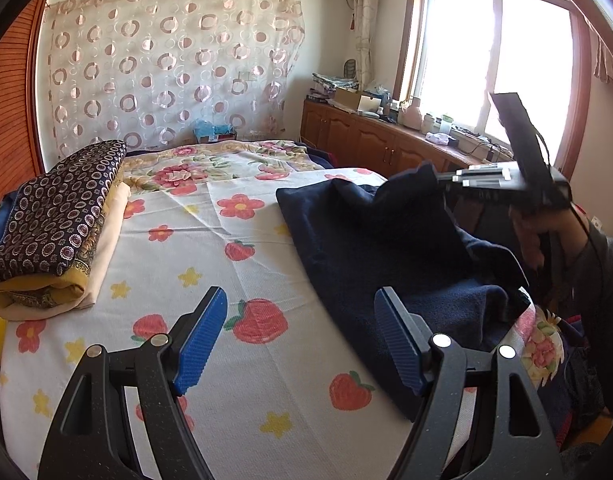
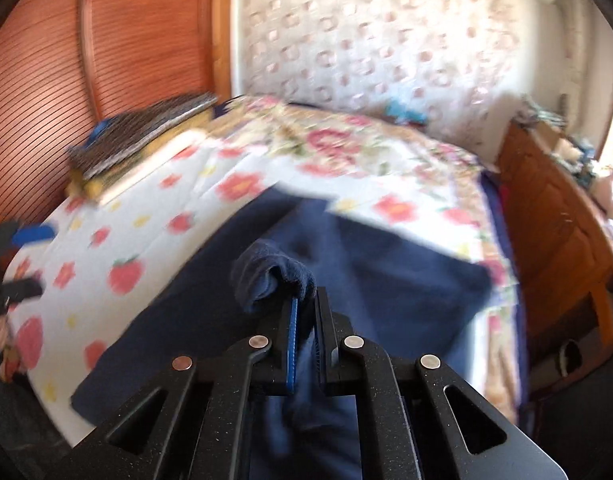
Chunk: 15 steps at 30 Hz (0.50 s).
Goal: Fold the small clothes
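A navy blue garment [image 1: 370,232] lies on the flowered bed sheet [image 1: 242,240], toward the right side of the bed. My right gripper [image 2: 304,304] is shut on a bunched edge of the navy garment [image 2: 386,276] and holds that edge lifted off the bed. In the left wrist view the right gripper [image 1: 446,180] shows at the right, with cloth pulled up to its tip and a hand behind it. My left gripper [image 1: 300,316] hovers open over the sheet at the garment's near left edge, with nothing between its blue pads [image 1: 204,336].
A stack of folded patterned cloths [image 1: 58,224] rests on the bed's left side by a wooden wardrobe [image 2: 106,40]. A wooden cabinet [image 1: 370,136] with clutter runs under the window along the right. A circle-patterned curtain [image 1: 166,64] hangs behind the bed.
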{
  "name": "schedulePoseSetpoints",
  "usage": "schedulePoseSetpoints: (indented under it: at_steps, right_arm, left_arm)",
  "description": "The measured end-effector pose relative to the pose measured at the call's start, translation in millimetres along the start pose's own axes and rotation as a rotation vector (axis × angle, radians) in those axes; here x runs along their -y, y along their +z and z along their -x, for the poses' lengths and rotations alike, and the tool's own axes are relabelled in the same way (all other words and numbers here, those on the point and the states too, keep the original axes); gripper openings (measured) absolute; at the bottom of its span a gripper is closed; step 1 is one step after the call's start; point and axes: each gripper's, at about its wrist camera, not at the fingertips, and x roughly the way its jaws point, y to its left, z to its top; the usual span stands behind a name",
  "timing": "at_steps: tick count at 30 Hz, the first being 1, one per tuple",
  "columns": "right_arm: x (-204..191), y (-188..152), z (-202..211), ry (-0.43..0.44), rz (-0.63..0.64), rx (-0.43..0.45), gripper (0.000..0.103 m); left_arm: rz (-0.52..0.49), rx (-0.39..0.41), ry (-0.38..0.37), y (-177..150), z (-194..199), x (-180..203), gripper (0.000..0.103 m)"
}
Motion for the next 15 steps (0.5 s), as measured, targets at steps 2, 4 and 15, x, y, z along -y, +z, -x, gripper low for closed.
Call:
schedulePoseSetpoints:
  at_steps: [2,4,15]
  right_arm:
    - [20.3,6.9,1.6,-0.046,-0.028,0.012,0.007]
    - [38.6,12.1,1.1,-0.089,-0.062,0.022,0.007]
    - [93.0,24.2,-39.4,-0.294,-0.255,-0.014,0.010]
  left_arm:
    - [-0.001,-0.001,0.000,0.0,-0.7,1.0,0.077]
    - [-0.001,-0.004,0.000,1.4,-1.2,-0.3,0.077]
    - [-0.009,-0.021,-0.004,0.3,-6.0,2.5,0.077]
